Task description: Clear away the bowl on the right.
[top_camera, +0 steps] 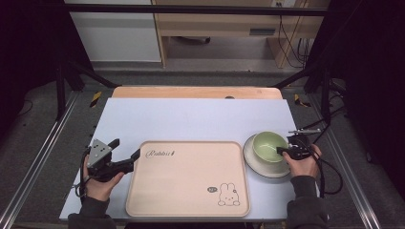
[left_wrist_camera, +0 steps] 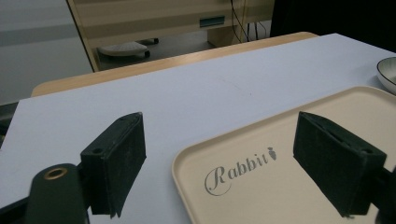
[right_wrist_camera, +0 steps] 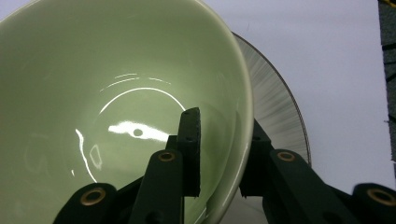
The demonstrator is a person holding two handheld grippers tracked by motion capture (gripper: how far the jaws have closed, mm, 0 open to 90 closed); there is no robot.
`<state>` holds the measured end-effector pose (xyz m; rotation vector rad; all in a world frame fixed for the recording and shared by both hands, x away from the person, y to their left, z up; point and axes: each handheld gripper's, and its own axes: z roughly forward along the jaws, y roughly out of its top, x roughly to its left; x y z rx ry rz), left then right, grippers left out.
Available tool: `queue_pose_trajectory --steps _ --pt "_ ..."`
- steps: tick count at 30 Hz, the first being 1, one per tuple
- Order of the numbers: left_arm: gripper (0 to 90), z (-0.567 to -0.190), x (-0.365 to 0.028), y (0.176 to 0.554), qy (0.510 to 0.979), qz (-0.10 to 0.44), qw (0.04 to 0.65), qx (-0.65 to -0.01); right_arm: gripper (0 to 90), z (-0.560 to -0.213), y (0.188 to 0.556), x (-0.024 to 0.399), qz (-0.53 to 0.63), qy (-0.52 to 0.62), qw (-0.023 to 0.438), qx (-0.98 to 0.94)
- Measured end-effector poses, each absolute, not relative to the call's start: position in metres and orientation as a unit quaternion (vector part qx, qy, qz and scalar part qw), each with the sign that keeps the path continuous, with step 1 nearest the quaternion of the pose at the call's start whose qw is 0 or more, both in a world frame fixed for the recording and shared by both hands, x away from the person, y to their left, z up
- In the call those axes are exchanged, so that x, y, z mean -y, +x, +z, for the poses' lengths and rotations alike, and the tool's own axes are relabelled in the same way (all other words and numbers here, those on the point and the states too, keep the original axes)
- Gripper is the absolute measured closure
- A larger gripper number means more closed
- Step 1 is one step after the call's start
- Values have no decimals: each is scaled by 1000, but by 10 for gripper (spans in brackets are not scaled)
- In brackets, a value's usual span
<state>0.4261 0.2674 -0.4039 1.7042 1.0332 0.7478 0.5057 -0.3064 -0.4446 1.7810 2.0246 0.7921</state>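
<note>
A beige tray [top_camera: 186, 179] printed "Rabbit" with a rabbit drawing lies at the table's front centre. My left gripper [top_camera: 125, 149] stands open at its far left corner. In the left gripper view the tray [left_wrist_camera: 303, 182] lies between and beyond the wide-apart jaws of the left gripper [left_wrist_camera: 224, 163], which hold nothing. A light green bowl [top_camera: 269, 144] sits on a white plate [top_camera: 260, 164] right of the tray. My right gripper [top_camera: 285, 151] is shut on the bowl's right rim. In the right gripper view one jaw is inside the bowl [right_wrist_camera: 116, 93] and one outside, above the plate [right_wrist_camera: 275, 107].
A pale blue mat [top_camera: 191, 119] covers the wooden table [top_camera: 196, 92]. Black frame posts [top_camera: 59, 81] stand at both sides. Cables [top_camera: 329, 167] trail off the right edge. A cabinet [top_camera: 219, 24] stands on the floor beyond the table.
</note>
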Motion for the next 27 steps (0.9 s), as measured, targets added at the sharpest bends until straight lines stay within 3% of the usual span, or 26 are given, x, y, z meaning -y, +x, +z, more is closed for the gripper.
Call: queue_pose_trajectory --steps 27 --pt "169 -405 -268 427 700 307 482 -427 833 -443 510 308 291 658 145 -680"
